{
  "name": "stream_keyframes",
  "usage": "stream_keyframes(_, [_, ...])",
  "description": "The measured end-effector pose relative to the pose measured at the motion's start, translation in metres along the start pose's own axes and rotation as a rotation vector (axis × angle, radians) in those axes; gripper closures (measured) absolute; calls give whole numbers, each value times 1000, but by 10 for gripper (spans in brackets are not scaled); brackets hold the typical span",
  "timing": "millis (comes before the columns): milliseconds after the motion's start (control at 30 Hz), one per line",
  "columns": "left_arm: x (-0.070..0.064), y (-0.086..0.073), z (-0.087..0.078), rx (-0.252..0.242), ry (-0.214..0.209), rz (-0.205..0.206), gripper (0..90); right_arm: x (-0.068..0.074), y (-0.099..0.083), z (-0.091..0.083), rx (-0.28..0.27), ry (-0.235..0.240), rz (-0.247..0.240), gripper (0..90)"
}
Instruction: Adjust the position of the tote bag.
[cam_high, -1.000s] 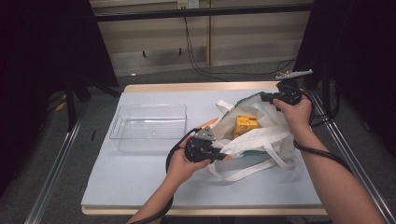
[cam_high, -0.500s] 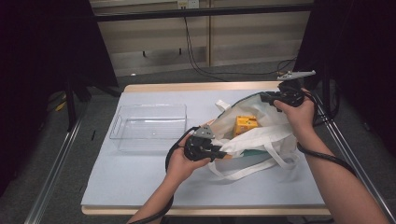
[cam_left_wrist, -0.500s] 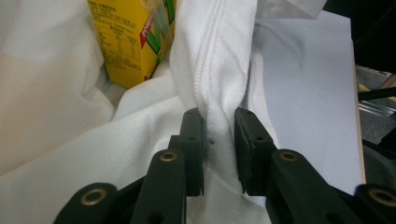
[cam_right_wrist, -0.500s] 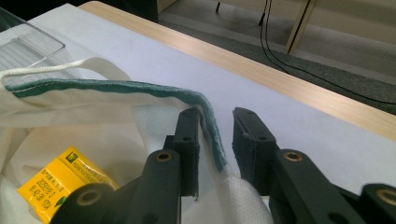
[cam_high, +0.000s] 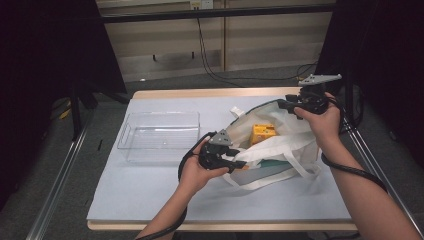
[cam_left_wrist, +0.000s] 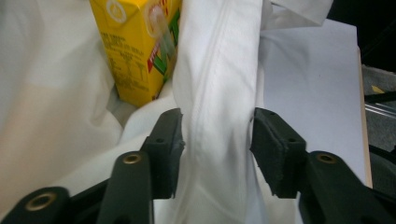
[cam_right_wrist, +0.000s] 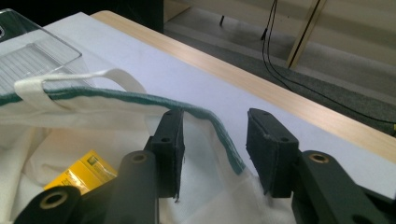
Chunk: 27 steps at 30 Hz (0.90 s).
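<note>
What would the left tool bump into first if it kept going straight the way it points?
Probably the white bag's fabric: a fold already lies between the left tool's open jaws. Just beyond, slightly to one side, stands the yellow carton, though depth is hard to judge.

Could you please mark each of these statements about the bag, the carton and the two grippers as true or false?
1. The left gripper has its jaws on either side of a fold of the white bag. True.
2. The yellow carton lies in the clear tray. False: it sits inside the bag, and the tray holds nothing.
3. The right gripper straddles the green-edged rim of the bag with its jaws apart. True.
4. The bag stands on the floor beside the table. False: it lies on the table, to the right of the tray.
5. The carton is red. False: it is yellow with some red and green print.
</note>
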<state>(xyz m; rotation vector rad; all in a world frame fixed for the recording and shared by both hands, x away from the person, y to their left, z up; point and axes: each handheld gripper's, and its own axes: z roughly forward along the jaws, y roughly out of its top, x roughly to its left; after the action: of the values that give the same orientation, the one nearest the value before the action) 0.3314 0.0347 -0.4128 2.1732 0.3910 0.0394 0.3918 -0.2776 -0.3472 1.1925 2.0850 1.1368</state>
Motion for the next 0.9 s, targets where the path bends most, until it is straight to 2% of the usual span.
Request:
stream_keyframes(133, [0, 8, -2, -8, 1, 14, 477, 4, 5, -2, -15, 3, -10, 553])
stream_keyframes(167, [0, 9, -1, -21, -6, 12, 472, 4, 6, -2, -14, 7, -12, 547])
stream_keyframes(300, [-2, 15, 3, -25, -5, 23, 445, 7, 9, 0, -20, 9, -14, 521])
stream_keyframes(400, [-3, 21, 8, -30, -10, 44, 434, 9, 10, 2, -12, 15, -16, 504])
stream_keyframes(500, [-5, 28, 14, -24, -8, 56, 416, 12, 12, 5, 2, 16, -35, 525])
stream_keyframes(667, [-8, 39, 26, -26, -10, 69, 416, 13, 9, 11, 24, 8, -39, 590])
stream_keyframes(900, [-10, 45, 42, -22, 2, 53, 426, 13, 8, 11, 48, -5, -49, 671])
